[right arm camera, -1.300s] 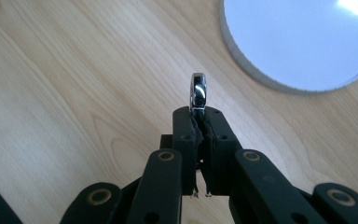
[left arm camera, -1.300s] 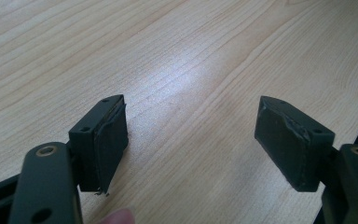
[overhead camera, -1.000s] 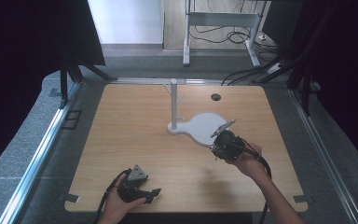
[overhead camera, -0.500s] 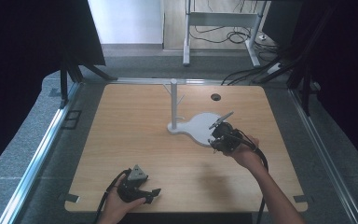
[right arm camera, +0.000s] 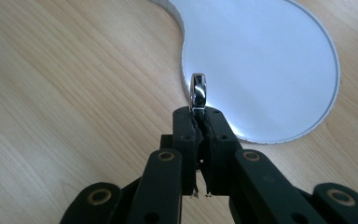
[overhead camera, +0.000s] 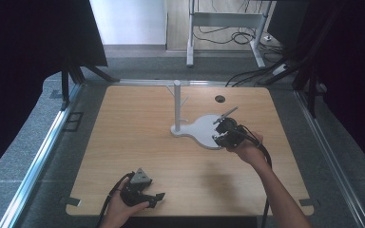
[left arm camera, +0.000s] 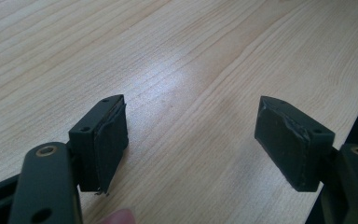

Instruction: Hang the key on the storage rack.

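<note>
Pale wood-grain tabletop (overhead camera: 138, 137) fills the middle of the high view, ringed by grey floor and dark curtains; cables trail at the upper right of the frame. My right gripper (right arm camera: 198, 116) is clamped tight on a slim, shiny metal piece (right arm camera: 198, 91); its rounded chrome end pokes up just past my pads in the right gripper view, and in the high view a thin grey length of it (overhead camera: 225, 115) slants up and right from the gripper (overhead camera: 225, 133). What the piece is I cannot tell; it may be a spoon or a ring seen edge-on. I judge I hold it near one end so the rest stays free to hang or lay down. It sits above the edge of the white stand base (right arm camera: 261, 70), a smooth, matte, teardrop-shaped plate with a finely ribbed rim; from the narrow end of that base a slim white post (overhead camera: 177, 107) with short pegs rises upright, at the centre of the high view. My left gripper (left arm camera: 191, 140) rests at the lower left of the high view (overhead camera: 142, 192), near the table's front edge, out of the way; its jaws stand wide apart with nothing between them, the dark rubbery pads (left arm camera: 112, 135) worn and ragged at their edges.
</note>
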`<action>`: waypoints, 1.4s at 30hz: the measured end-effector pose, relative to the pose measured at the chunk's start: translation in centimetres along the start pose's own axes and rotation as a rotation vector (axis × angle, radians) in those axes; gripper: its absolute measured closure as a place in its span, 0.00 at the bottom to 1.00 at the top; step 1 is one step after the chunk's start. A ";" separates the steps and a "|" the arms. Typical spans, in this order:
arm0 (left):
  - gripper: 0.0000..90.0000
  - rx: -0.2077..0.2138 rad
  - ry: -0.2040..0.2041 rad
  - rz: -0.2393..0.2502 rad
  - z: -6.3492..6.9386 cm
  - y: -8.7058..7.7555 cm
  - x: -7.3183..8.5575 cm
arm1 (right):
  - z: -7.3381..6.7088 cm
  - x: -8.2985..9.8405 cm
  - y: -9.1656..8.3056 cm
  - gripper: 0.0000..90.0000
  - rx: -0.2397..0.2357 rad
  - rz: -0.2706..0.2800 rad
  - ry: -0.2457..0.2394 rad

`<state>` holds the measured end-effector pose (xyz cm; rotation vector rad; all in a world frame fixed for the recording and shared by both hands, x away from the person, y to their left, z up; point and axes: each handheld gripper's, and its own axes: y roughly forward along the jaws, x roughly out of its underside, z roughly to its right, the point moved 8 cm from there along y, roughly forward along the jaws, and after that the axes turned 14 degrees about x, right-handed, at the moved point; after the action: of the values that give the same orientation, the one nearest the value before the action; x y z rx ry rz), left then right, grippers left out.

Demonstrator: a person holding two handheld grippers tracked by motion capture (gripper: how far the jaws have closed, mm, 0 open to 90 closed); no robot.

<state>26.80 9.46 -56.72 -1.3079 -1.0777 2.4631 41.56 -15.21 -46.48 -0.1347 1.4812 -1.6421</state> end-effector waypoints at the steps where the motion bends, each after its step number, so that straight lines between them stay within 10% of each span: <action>1: 0.29 -0.002 -0.001 0.000 0.0 0.0 0.0 | 0.1 -0.1 0.0 0.94 0.001 -0.001 0.002; 42: 0.29 -0.001 -0.002 -0.003 0.0 0.0 0.0 | 1.5 -3.9 0.9 0.94 -0.008 0.026 0.054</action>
<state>26.82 9.48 -56.78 -1.3032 -1.0805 2.4624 45.24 -13.63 -45.04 -0.0757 1.5243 -1.6312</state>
